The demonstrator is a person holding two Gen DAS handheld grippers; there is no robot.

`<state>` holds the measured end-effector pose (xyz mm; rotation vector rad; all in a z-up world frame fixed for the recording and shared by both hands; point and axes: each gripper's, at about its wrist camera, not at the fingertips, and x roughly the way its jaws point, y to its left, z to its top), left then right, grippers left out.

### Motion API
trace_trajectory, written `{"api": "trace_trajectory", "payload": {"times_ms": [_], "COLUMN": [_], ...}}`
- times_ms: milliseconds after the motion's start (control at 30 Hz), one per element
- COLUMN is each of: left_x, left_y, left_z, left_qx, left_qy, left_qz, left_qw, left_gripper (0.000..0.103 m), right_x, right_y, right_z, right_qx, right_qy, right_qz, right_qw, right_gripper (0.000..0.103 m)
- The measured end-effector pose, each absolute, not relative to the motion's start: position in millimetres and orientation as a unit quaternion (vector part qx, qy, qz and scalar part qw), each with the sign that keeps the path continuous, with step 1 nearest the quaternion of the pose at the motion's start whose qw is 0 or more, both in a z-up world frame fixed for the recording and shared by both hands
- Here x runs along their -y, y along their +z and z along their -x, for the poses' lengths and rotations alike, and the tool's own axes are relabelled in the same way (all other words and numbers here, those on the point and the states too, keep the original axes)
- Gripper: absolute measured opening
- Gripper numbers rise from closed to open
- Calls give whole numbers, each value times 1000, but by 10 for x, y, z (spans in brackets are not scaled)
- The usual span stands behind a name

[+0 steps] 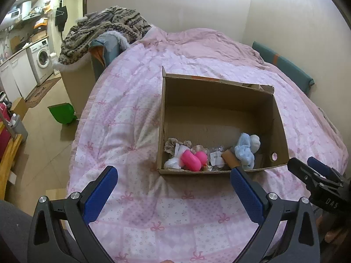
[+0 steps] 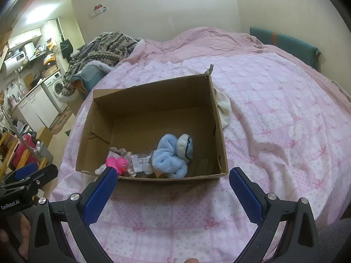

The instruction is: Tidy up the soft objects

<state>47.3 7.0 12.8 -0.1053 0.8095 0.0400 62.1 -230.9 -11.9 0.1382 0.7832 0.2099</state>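
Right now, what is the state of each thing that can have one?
Box: open at the top, upright on the bed, partly filled.
Blue plush: inside the box, lying near the front wall.
Pink duck: inside the box, front corner.
White cloth: outside the box, on the quilt beside it.
Left gripper: open, holding nothing.
Right gripper: open, holding nothing.

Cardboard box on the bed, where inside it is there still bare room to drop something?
The cardboard box is bare along its far wall and middle. Its near edge is crowded: pink duck, blue plush, scrunchies.
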Motion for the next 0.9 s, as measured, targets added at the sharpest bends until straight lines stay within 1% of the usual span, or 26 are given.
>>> {"api": "trace_trajectory", "payload": {"times_ms": [900], "left_x": [-42], "left_y": [140], "left_z": [-453], "left_qx": [-391], "left_qy": [22], "left_qz": [44], "left_qw": [919], "left_gripper": [102], "right_x": [2306], "right_y": [-117], "right_z": [-614], "right_qx": [-380], "right_qy": [104], "right_qz": [-67], "right_qw": [917], "right_gripper": [103]}}
